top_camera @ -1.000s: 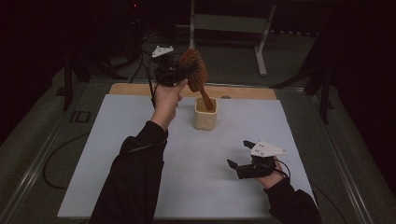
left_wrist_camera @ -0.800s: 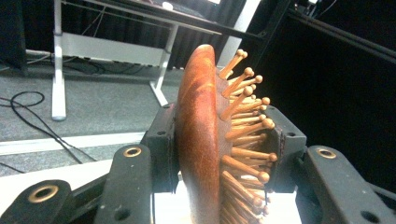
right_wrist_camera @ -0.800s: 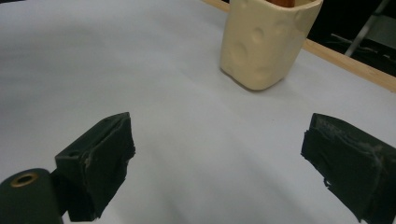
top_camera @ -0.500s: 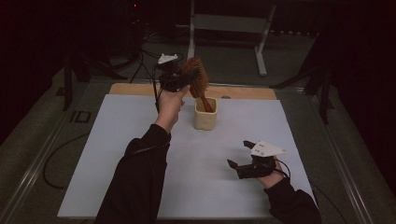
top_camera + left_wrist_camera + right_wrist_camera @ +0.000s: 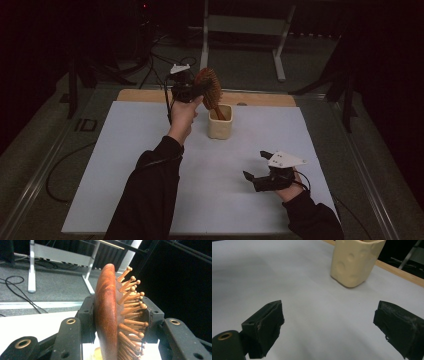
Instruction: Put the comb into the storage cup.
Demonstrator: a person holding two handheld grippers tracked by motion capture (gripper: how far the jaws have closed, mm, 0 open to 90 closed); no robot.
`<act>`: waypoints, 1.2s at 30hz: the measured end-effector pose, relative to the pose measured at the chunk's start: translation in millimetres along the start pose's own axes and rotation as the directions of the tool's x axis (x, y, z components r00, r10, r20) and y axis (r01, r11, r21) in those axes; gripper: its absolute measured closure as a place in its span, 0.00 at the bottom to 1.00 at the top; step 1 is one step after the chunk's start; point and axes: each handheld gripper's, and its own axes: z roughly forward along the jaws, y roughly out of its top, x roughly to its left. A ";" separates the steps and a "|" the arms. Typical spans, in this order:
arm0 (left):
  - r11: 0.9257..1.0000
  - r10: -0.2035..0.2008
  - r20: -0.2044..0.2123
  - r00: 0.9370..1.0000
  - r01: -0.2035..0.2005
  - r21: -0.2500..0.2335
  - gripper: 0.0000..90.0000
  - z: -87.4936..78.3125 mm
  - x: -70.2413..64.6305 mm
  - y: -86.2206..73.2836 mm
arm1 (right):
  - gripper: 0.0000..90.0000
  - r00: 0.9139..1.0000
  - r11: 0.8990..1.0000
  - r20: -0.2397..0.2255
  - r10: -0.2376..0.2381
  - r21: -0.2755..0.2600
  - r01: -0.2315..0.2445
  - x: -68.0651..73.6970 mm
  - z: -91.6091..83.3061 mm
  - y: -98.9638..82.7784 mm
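Left tongs (image 5: 196,90) are clamped on the head of a wooden hairbrush (image 5: 210,88), held above the far middle of the bench (image 5: 125,165). Seen from the left gripper view, the two black jaws press on the brush from either side: one against its smooth red-brown back, the other against the side with the ball-tipped wooden pins. The hairbrush (image 5: 108,312) stands on edge between them, its rounded top rising above the jaws.

From the high view, the brush head tilts up and to the left while its handle slants down and to the right into the mouth of a cream cup (image 5: 220,121). How deep the handle reaches inside cannot be told. The cup stands upright on the white sheet covering the bench, just to the right of the person's left hand (image 5: 183,114), near the far edge where a strip of bare wood shows.

Right tongs (image 5: 254,172) rest low at the near right of the bench, well apart from the cup, with their jaws spread wide and nothing between them. In the right gripper view, the cream cup (image 5: 355,261) sits beyond the two open pads, its side marked with shallow round dimples.
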 end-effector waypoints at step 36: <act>0.997 0.017 0.003 1.000 -0.017 0.071 0.57 21.9 4.7 -17.0 | 0.09 1.000 1.000 -0.005 0.003 0.002 -0.003 -0.7 0.5 -0.6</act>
